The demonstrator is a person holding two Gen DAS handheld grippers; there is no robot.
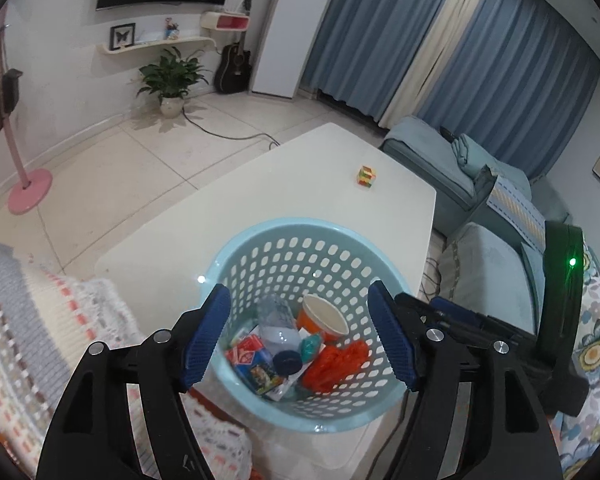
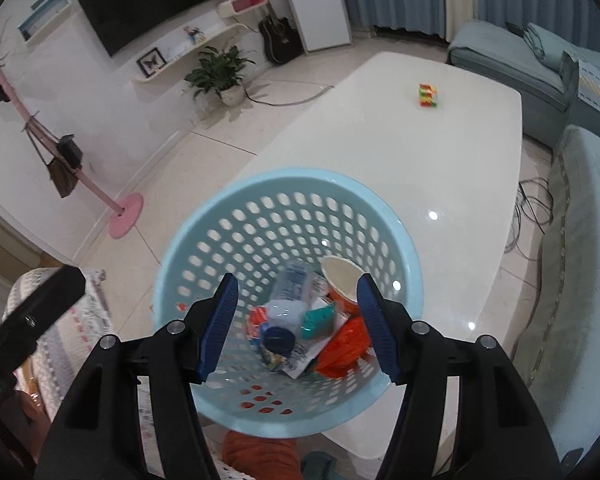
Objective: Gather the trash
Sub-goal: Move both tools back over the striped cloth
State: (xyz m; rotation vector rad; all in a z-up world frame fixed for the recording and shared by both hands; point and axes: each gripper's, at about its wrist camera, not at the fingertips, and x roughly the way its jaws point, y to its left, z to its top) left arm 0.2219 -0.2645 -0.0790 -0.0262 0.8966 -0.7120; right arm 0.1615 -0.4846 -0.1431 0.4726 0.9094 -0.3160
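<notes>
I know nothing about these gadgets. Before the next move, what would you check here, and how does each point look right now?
1. Left tool open and holding nothing: ok.
2. Right tool open and holding nothing: ok.
3. Light blue perforated plastic basket upright on the white glossy table: ok.
4. Trash inside the basket, such as the orange paper cup and clear plastic bottle: ok.
5. Table cleared: not ok, a small multicoloured cube sits at the far end.
6. Whether that cube is trash: cannot tell.

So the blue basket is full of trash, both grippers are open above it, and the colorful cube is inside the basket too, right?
Not quite. The colorful cube sits alone on the white table, far from the blue basket, as the right wrist view shows. The left gripper and right gripper are open above it.
</notes>
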